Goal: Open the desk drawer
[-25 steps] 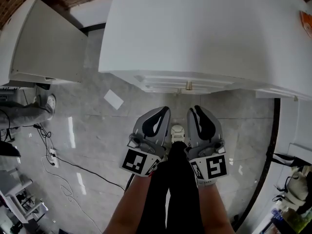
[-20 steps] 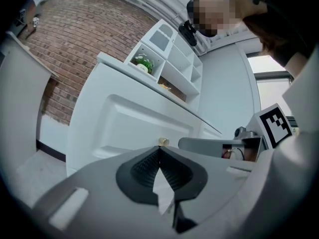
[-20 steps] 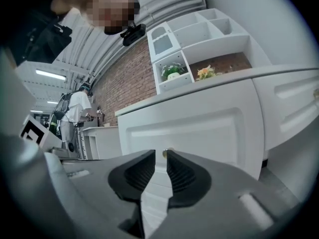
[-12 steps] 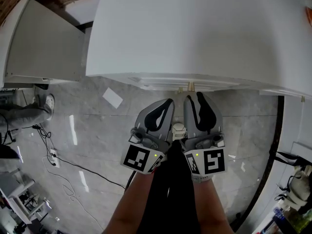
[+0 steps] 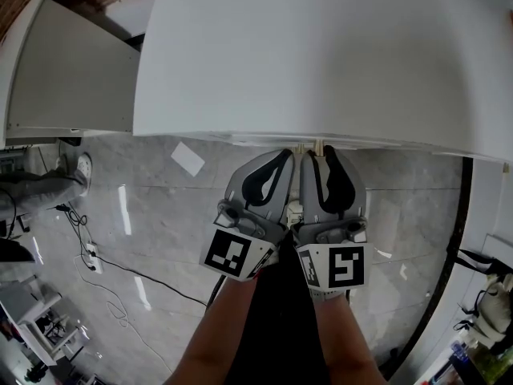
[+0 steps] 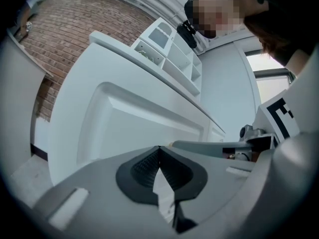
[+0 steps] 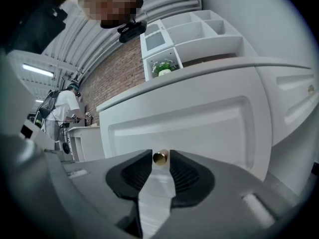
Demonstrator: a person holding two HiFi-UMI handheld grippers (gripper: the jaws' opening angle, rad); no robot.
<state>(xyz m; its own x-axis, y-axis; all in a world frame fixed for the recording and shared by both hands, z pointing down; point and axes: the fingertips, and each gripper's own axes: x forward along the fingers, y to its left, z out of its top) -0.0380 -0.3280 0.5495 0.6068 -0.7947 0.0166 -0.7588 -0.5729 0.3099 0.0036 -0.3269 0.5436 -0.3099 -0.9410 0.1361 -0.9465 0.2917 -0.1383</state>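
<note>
Stands facing a white bench (image 5: 321,54), with both grippers held side by side just below its front edge. Points the right gripper (image 7: 160,154) at the drawer (image 7: 209,116), a white front with a sunken panel, tucked under the benchtop and closed as far as can be seen. Has the right jaws wide, just opened, with the small brass knob (image 7: 160,158) sitting between their tips and close to both pads; cannot tell whether either pad touches it. Carries the left gripper (image 6: 159,151) right beside the other, jaws together at the tips and holding nothing, aimed at the same sunken panel to the left of the knob. Beyond the benchtop, far back in the right gripper view: a white shelf unit (image 7: 192,34) with a green plant (image 7: 164,68) in a lower compartment, beside a brick wall (image 7: 119,68). Further left in that view: a person (image 7: 62,108) in a white shirt, standing well off. In the head view, under the grippers: grey tiled floor (image 5: 160,231), with a sheet of paper (image 5: 187,160) lying near the bench and a thin cable (image 5: 136,277) trailing across well to the left. At the upper left: a second white bench (image 5: 72,70), apart from the first.
</note>
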